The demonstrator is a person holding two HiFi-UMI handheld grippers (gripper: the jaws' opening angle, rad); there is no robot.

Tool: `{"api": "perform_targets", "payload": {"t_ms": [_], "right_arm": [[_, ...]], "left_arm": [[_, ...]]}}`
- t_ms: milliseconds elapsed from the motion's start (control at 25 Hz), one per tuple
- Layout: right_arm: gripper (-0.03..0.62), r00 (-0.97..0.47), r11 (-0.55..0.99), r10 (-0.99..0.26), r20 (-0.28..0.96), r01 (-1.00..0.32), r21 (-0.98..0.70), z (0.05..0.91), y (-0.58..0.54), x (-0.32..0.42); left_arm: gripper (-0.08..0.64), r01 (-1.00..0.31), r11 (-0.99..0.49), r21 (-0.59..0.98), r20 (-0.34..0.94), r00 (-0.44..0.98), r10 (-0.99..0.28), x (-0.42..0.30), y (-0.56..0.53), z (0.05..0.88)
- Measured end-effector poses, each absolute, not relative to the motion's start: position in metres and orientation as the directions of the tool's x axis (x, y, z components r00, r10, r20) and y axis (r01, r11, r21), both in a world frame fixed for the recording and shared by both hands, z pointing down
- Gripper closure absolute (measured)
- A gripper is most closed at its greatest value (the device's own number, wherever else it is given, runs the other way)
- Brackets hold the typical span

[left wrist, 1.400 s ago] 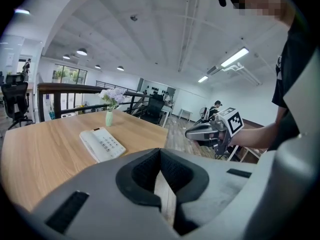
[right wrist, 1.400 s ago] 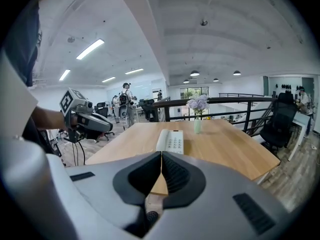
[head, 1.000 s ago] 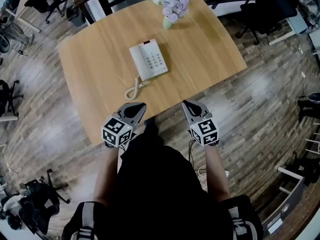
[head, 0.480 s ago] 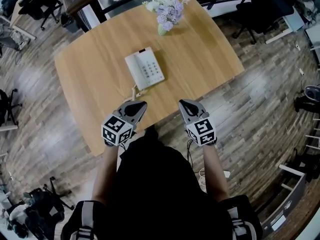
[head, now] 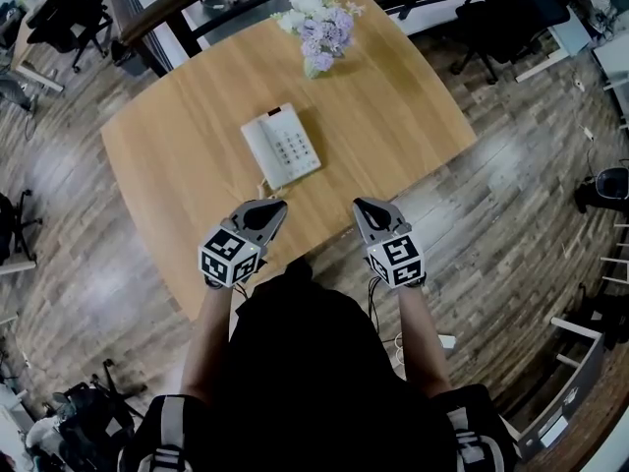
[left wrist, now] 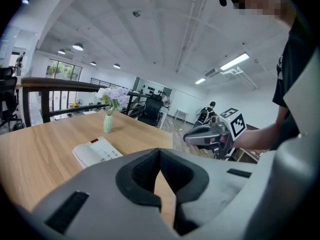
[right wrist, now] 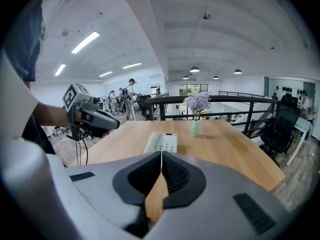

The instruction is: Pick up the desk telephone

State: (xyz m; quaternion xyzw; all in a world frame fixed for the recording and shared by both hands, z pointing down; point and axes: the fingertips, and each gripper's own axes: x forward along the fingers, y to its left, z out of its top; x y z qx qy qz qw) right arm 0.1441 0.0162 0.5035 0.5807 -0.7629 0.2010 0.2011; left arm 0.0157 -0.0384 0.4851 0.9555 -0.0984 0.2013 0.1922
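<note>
The white desk telephone (head: 281,146) lies flat on the wooden table (head: 393,106), handset on its left side and keypad on the right. It also shows in the left gripper view (left wrist: 97,151) and the right gripper view (right wrist: 162,142). My left gripper (head: 276,206) is shut and empty at the table's near edge, just short of the phone's near end. My right gripper (head: 360,206) is shut and empty too, level with it and to the phone's right. Each gripper shows in the other's view: the right gripper (left wrist: 200,135) and the left gripper (right wrist: 95,118).
A pale green vase of lilac flowers (head: 316,23) stands at the table's far side, beyond the phone. A dark railing (right wrist: 225,101) runs behind the table. Office chairs (head: 69,8) stand on the wood floor at the far left and far right.
Both grippers have come closer to the table and the phone, staying shut. The left one's tip now covers most of the phone's coiled cord.
</note>
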Motion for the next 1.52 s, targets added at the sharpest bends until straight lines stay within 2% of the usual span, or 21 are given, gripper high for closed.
{"api": "perform_targets", "payload": {"t_ms": [1040, 1520], "right_arm": [[0.568, -0.276, 0.326, -0.773, 0.571, -0.945, -0.017, 0.506, -0.022, 0.101], [0.568, -0.312, 0.364, -0.745, 0.590, -0.931, -0.033, 0.511, -0.029, 0.093]], "left_arm": [[0.538, -0.314, -0.885, 0.345, 0.388, 0.906, -0.170, -0.025, -0.067, 0.492], [0.538, -0.398, -0.845, 0.358, 0.398, 0.883, -0.247, -0.052, -0.073, 0.496]]}}
